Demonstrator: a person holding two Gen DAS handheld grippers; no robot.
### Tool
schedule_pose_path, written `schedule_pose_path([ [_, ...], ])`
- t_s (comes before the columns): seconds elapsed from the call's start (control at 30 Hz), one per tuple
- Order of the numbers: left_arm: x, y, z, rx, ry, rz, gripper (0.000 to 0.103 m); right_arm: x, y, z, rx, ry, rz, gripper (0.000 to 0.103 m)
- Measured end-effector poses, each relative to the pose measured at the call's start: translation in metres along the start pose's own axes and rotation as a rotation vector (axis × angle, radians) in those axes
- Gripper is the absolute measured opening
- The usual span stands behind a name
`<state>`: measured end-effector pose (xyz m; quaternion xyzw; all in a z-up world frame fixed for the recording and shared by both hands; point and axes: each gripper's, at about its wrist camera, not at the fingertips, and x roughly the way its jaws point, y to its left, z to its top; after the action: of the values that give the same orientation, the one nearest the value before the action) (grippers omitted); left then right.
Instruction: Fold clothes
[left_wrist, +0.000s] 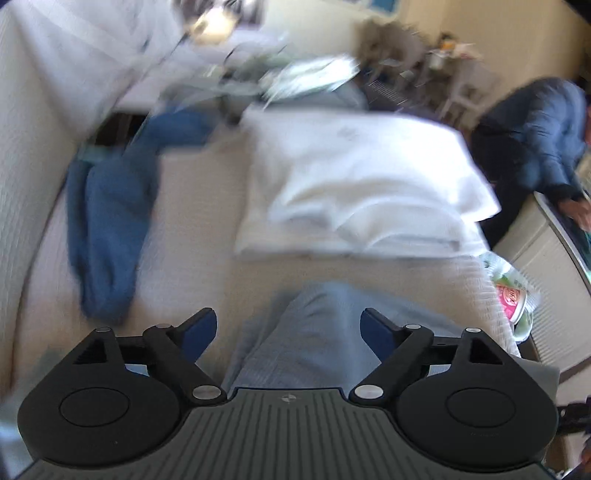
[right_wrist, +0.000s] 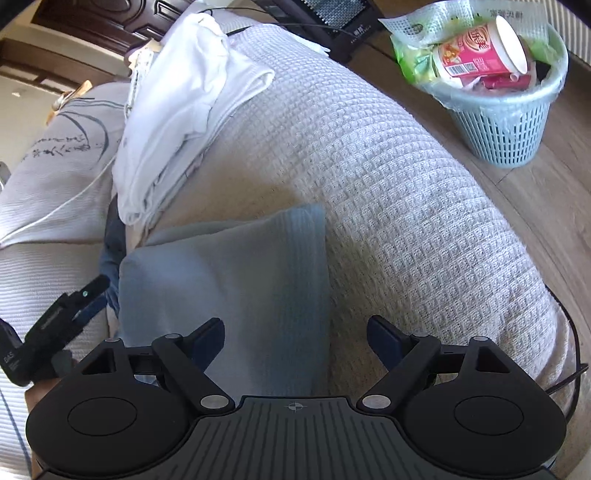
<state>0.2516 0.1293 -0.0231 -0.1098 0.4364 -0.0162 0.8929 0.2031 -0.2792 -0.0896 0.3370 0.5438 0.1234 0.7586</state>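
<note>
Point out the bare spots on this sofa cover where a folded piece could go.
Free: the waffle cover right of the light blue folded cloth, toward the basket; also the strip between the dark blue garment and the white stack. Crowded: the back, by the white stack.

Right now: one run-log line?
step: fold | left gripper: open | right gripper: open | light blue cloth: folded, released | white stack: behind
</note>
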Motion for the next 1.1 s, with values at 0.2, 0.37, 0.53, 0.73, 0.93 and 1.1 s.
schedule_pose_path([
  [0.2, 0.039, 0.011, -0.016, -0.021, 0.056, -0.003, 0.096, 0.006, 0.006, -0.004, -0.040, 0.004, -0.029, 0.091],
  [0.37, 0.061, 0.004, -0.013, 0.059, 0.066, 0.014, 0.103, 0.015, 0.006, -0.005, -0.035, -0.007, -0.057, 0.094],
  [0.53, 0.065, 0.010, -0.016, 0.037, 0.061, -0.011, 0.103, 0.019, 0.009, -0.008, -0.062, -0.032, -0.083, 0.092],
  [0.73, 0.048, -0.010, -0.023, 0.014, 0.069, 0.031, 0.071, 0.016, 0.011, -0.009, -0.097, -0.058, -0.095, 0.070],
  [0.93, 0.020, -0.033, -0.033, 0.148, 0.044, 0.103, 0.037, 0.012, 0.016, -0.011, -0.132, -0.065, -0.058, 0.038],
  [1.1, -0.026, -0.030, -0.028, 0.151, 0.053, 0.053, 0.028, -0.004, 0.033, -0.013, -0.205, -0.117, -0.060, 0.025],
])
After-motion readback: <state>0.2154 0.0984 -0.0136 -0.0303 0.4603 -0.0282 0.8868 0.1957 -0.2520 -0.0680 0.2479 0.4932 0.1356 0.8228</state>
